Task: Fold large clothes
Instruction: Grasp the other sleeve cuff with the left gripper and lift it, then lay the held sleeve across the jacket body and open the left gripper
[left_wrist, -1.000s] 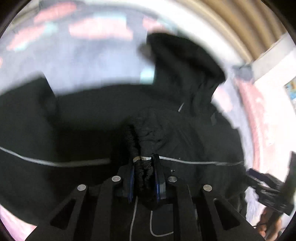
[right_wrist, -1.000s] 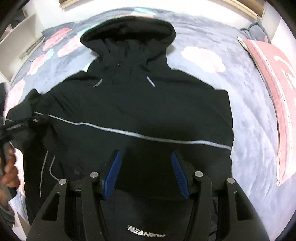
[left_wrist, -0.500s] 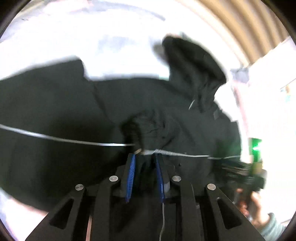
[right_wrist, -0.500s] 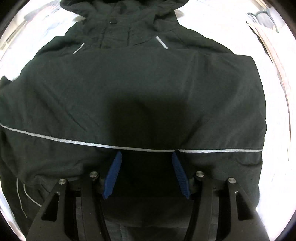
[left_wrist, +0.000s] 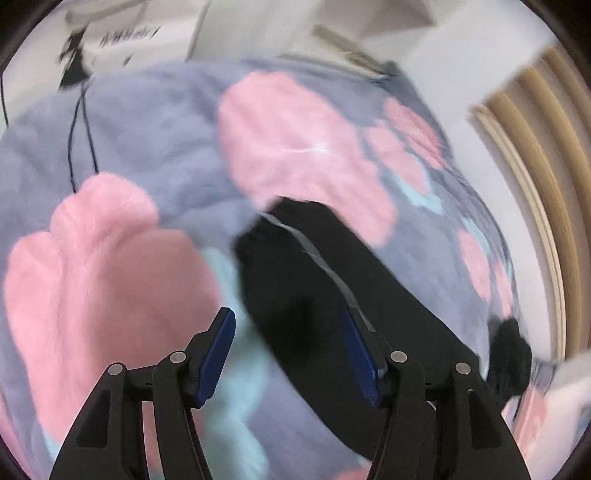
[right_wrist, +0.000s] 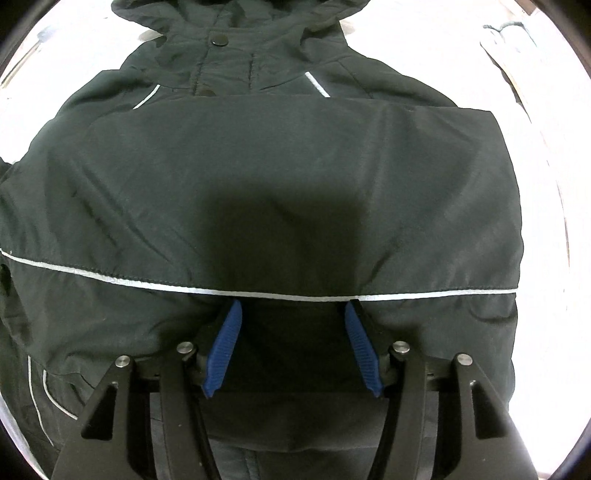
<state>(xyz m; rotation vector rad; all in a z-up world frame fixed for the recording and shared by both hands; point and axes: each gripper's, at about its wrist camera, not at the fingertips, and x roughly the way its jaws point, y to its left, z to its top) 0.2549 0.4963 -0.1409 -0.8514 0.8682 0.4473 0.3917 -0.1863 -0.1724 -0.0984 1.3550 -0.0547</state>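
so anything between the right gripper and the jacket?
Nothing visible. The right gripper is open right over the black jacket, fingertips at its silver stripe; only jacket fabric shows between the fingers.

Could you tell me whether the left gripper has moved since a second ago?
Yes. The left gripper has let go of the black jacket and swung off its body toward the blanket; its jaws now stand open.

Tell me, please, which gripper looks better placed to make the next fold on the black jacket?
Probably the right gripper: it sits open, low over the jacket at its reflective stripe. The left gripper, also open, faces mostly blanket.
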